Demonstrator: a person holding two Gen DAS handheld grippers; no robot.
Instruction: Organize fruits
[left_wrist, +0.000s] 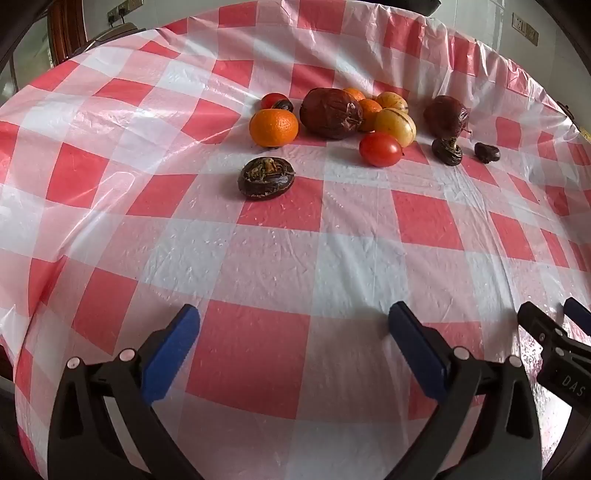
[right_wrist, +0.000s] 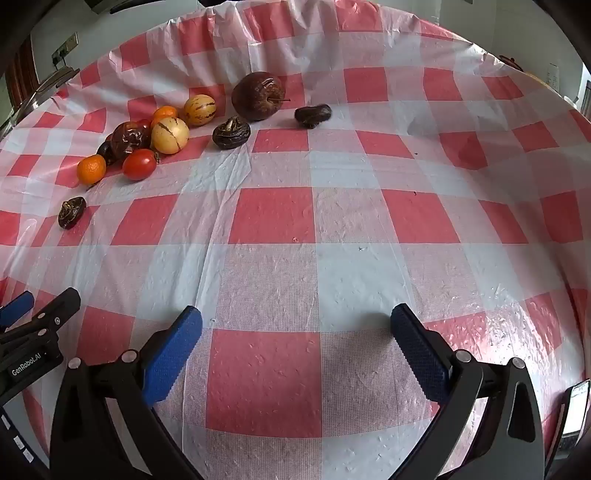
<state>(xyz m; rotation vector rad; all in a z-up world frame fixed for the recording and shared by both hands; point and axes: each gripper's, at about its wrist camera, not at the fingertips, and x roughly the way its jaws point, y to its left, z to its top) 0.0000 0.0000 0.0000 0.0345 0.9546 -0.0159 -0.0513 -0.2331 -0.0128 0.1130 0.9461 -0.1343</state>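
Fruits (left_wrist: 332, 114) clustered far ahead on counter (left_wrist: 295, 258); left gripper (left_wrist: 293, 321) nearer, right gripper (right_wrist: 295, 321) farther; both fingers wide open, empty.

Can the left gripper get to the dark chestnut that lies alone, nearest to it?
Probably yes. The left gripper is open and empty, and only bare tablecloth lies between it and the chestnut, which stands apart from the other fruits.

Fruits (left_wrist: 332, 114) clustered on far tablecloth (left_wrist: 258, 258), perhaps touching; tools nearer, apart.
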